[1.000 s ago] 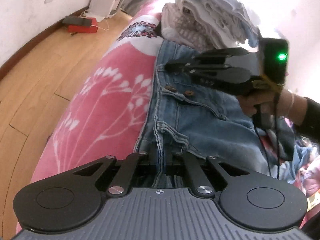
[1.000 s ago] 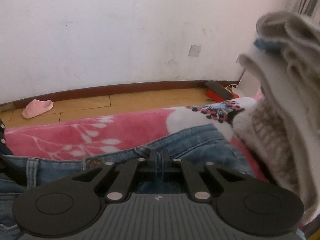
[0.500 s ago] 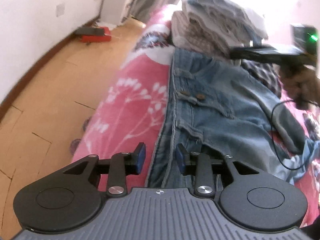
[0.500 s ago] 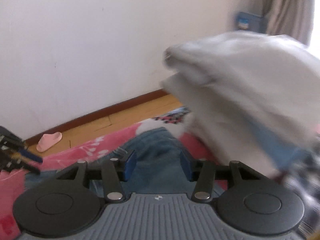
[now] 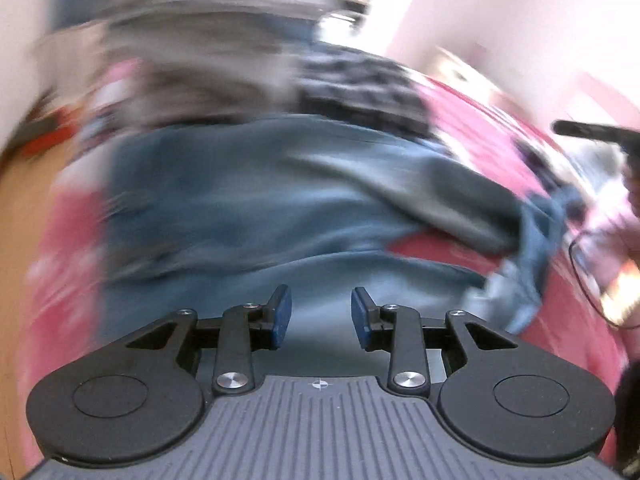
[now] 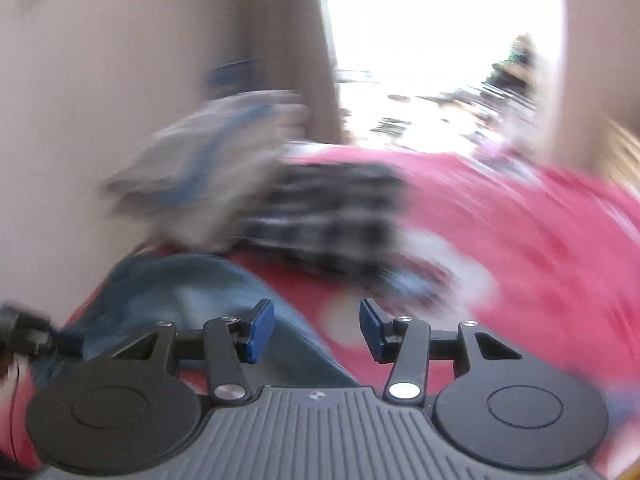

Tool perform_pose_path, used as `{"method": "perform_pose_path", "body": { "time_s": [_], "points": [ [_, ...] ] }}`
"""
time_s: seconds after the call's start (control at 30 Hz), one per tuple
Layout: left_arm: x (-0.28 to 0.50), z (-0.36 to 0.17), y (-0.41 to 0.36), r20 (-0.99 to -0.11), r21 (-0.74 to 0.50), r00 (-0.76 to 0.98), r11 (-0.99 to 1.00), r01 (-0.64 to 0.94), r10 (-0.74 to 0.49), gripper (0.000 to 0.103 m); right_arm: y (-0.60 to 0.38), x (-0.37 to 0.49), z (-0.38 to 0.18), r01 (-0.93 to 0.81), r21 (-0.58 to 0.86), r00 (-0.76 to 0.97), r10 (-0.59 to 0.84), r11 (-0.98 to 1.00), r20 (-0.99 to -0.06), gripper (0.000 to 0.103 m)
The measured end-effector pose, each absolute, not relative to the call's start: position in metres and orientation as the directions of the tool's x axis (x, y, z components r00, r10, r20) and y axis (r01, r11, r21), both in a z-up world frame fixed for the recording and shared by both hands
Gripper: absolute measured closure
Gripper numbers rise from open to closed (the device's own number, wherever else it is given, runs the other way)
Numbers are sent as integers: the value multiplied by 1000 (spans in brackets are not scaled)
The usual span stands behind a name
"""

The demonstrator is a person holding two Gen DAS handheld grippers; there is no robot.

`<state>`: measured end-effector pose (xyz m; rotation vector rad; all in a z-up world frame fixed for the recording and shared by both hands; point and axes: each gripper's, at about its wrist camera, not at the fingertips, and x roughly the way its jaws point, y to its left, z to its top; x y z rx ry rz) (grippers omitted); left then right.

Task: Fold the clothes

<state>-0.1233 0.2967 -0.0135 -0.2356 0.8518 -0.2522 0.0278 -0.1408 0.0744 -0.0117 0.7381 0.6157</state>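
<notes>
Blue jeans [image 5: 256,208] lie spread on the pink bed cover [image 5: 500,148], blurred by motion. My left gripper [image 5: 320,316] hovers above their near part, open, with nothing between its blue pads. In the right wrist view one leg of the jeans [image 6: 188,284] shows at lower left. My right gripper [image 6: 316,330] is open over the cover and the leg's edge, holding nothing. The other tool appears as a dark shape in each view: the right gripper [image 5: 592,132] at the far right, the left gripper [image 6: 28,336] at the left edge.
A stack of folded pale clothes [image 5: 208,40] and a black-and-white checked garment [image 5: 360,84] sit beyond the jeans. The same stack [image 6: 200,160] and checked piece [image 6: 320,216] show in the right wrist view. Wooden floor [image 5: 24,200] lies left of the bed. A bright window [image 6: 440,40] is behind.
Both grippers let go of the jeans' waistband and opened. Both then swung away fast, rising above the bed; the views now face the clothes stack and the cover.
</notes>
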Motion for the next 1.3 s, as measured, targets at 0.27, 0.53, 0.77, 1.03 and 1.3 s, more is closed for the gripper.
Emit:
{"method": "perform_pose_path", "body": {
  "time_s": [0.27,0.53,0.77,1.03,1.3],
  "points": [
    [-65,-12,127,-710,-267,420,769,581,-565,70,-268,28,18,-62,374,589,336,925,-735,52],
    [-72,-39,31,-795,-149,331,694,704,-507,70,-287,57,23,-88,344,627,320,935,-710,51],
    [-54,-19,39,-747,-166,419,755,635,-517,70,-234,93,26,-355,199,605,387,913,-696,52],
    [25,-14,47,-744,-23,523,798,602,-416,68,-179,83,-26,-574,-116,504,238,811,-830,58],
    [65,-22,-8,-758,76,442,608,790,-480,52,-251,22,-61,-299,-45,398,82,953,-914,59]
  ]
}}
